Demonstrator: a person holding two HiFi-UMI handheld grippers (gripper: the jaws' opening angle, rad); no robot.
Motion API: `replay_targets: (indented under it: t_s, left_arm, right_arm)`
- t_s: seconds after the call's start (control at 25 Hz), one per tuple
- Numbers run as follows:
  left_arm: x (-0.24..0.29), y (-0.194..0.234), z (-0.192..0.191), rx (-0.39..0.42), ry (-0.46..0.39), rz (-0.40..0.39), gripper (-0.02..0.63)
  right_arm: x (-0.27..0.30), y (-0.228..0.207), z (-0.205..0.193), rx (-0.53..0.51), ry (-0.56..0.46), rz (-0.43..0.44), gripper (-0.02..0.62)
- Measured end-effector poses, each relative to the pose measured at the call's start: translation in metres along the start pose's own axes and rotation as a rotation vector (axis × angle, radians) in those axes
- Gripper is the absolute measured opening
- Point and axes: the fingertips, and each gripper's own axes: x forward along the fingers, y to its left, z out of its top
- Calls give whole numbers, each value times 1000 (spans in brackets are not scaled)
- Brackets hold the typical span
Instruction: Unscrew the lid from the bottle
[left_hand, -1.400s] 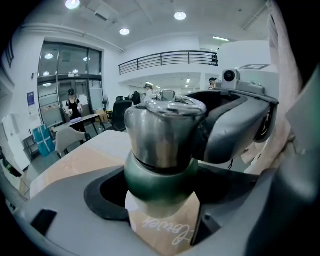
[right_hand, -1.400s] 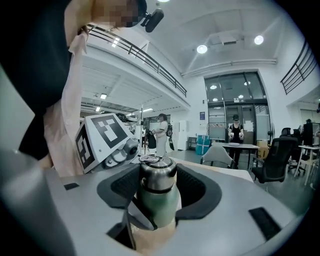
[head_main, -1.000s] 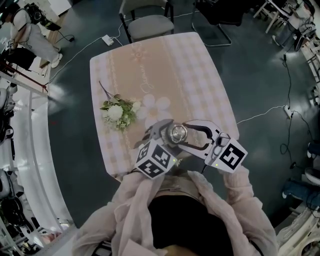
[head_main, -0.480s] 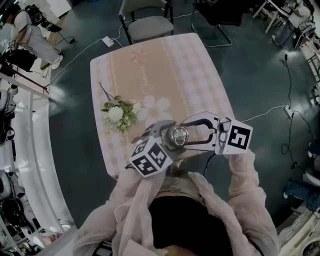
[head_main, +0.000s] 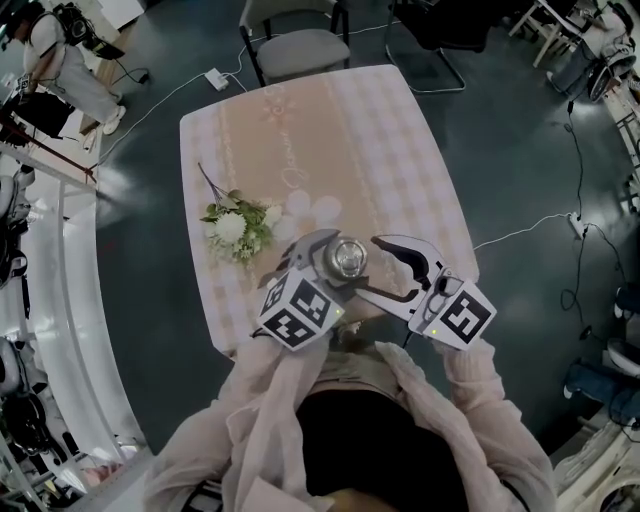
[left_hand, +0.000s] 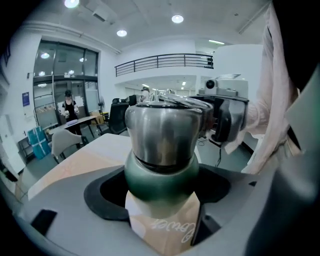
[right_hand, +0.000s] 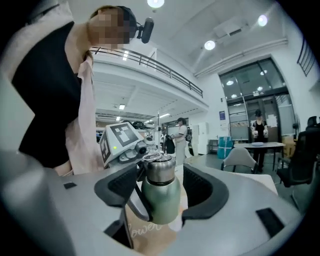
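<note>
right gripper: jaws apart, just been opening | between jaws: green bottle upright, steel lid on top, clear of both pads | left gripper: dark finger against the bottle's body | underneath: printed tablecloth

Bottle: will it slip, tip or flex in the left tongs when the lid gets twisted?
Probably slippery: the bottle has a glossy green body and polished steel lid, so it may spin in the left tongs. Looks like rigid metal, likely hefty. Tall and narrow, so apt to tip if released.
</note>
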Motion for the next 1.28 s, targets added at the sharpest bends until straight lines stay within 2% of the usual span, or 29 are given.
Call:
replay_targets:
  t_s: [0.12,0.28,0.44,0.6,0.72,0.84,0.96,1.12,1.28]
  left_arm:
    - [1,5,-1,-21,-7,24,400]
    - [5,2,-2,-5,1,35,400]
    - [9,-5,-2,-10,-2,29,400]
    - [8,-4,-3,-20,1,31,400]
    - [7,-1,-8,-21,6,35,400]
    - [5,1,-10,-25,4,37,400]
    - [4,2,-10,-24,3,35,400]
    - [4,1,-9,-14,0,16,400]
    - [3,-1,-9,-2,0,-8,400]
  right_arm:
    - [1,0,0,20,-6,-128,285]
    - [7,-5,-7,2,34,-289,278]
    - [11,-8,-10,56,47,-348,280]
    - [15,-10,-13,47,90,-381,293]
    - [17,-9,-18,40,108,-402,283]
    - [20,-7,-19,35,107,-406,244]
    - [21,-6,-17,31,104,-392,244]
    - [23,-5,-14,-3,90,-339,244]
    - [24,-1,-13,-28,83,-237,244]
